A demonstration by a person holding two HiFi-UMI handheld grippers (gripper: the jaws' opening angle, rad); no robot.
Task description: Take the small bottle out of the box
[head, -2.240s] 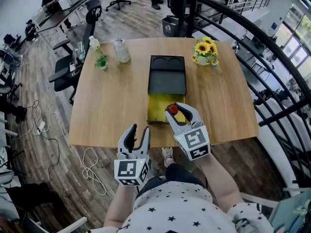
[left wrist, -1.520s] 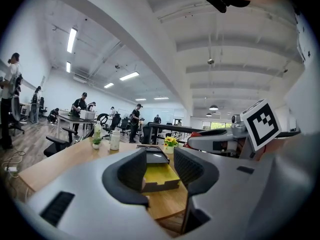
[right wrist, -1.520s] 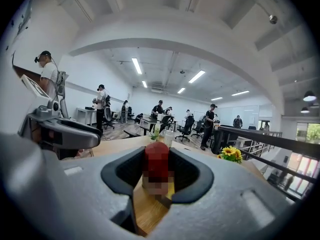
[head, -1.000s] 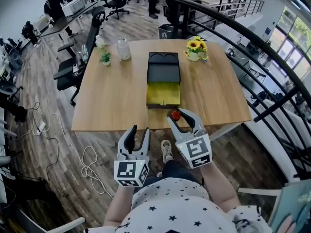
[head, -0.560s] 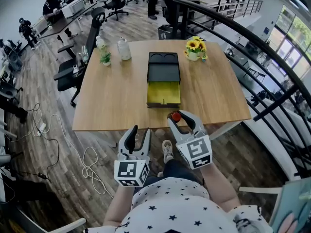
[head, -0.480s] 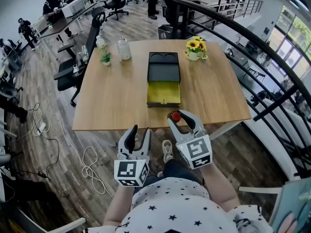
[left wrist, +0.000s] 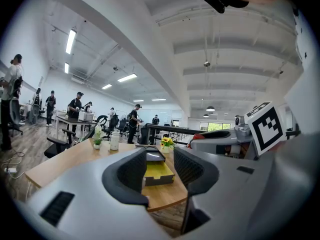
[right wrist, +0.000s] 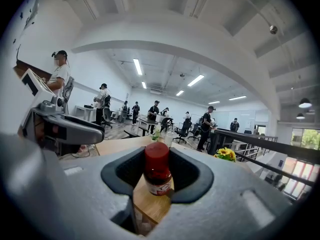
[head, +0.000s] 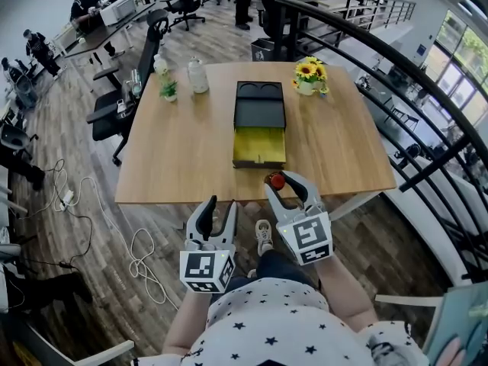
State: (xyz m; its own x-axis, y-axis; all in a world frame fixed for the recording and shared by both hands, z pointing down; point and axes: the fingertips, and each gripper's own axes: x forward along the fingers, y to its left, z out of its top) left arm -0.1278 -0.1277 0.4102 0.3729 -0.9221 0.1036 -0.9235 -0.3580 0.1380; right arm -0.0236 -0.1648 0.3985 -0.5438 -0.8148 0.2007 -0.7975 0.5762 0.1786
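Small bottle (head: 276,180), held clear of the box (head: 259,163). A couple of seconds ago I had it over the box's yellow inside; it now hangs over the near edge of the table (head: 175,151), just near of the box and apart from it, so I judge the removal done and only a set-down possibly left. It stands upright, red cap up and label toward the right gripper view, long axis vertical. The right gripper (head: 284,183) clamps its jaws on the bottle's body from left and right. The left gripper (head: 219,204), nearer and to the left, waits with jaws apart and nothing between them.
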